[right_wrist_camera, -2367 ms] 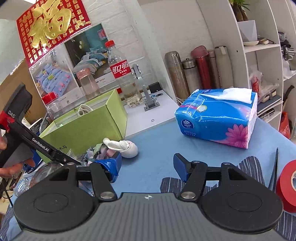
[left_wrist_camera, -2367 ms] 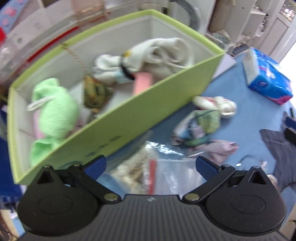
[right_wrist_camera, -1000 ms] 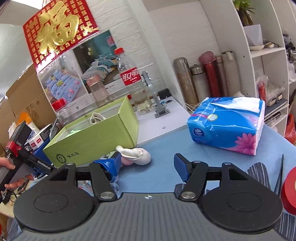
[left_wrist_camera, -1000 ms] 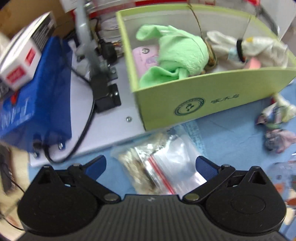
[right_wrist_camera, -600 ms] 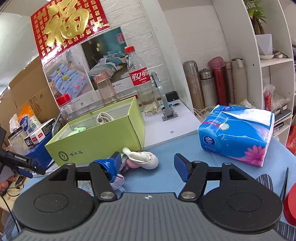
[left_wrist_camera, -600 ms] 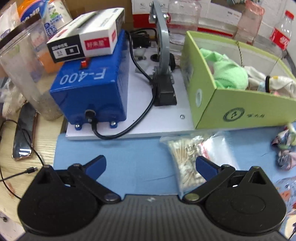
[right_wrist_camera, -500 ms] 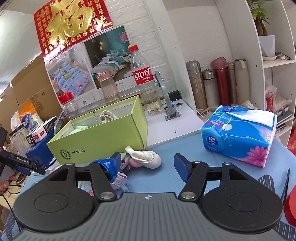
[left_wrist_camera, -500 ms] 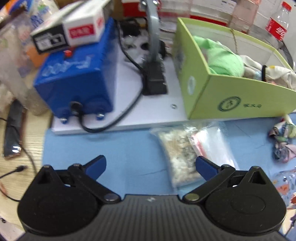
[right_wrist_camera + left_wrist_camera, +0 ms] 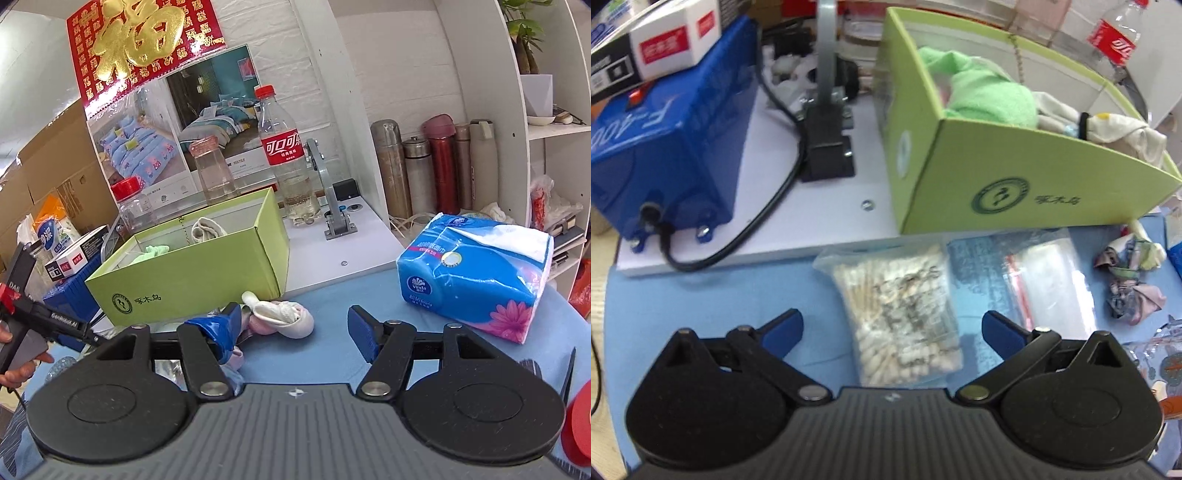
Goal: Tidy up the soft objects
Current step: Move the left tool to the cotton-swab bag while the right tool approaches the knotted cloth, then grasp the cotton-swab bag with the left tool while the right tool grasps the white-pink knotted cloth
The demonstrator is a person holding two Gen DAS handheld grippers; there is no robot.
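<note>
Swung away from over the green box [image 9: 1015,177], where green and white cloths already lie, our left claw [image 9: 890,328] now hangs spread and empty over the cotton-swab bag [image 9: 897,314], while our right claw [image 9: 295,328], equally spread, faces the rolled socks [image 9: 280,317] left on the desk [image 9: 351,295] beside that box.

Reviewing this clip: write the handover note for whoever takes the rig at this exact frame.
Left gripper: open, empty, above a bag of cotton swabs.
Right gripper: open, empty, facing the white-pink soft piece.
Done: green cloth and white cloth lie in the green box.
Left: crumpled patterned cloth and the white-pink piece lie on the blue mat beside the box.
</note>
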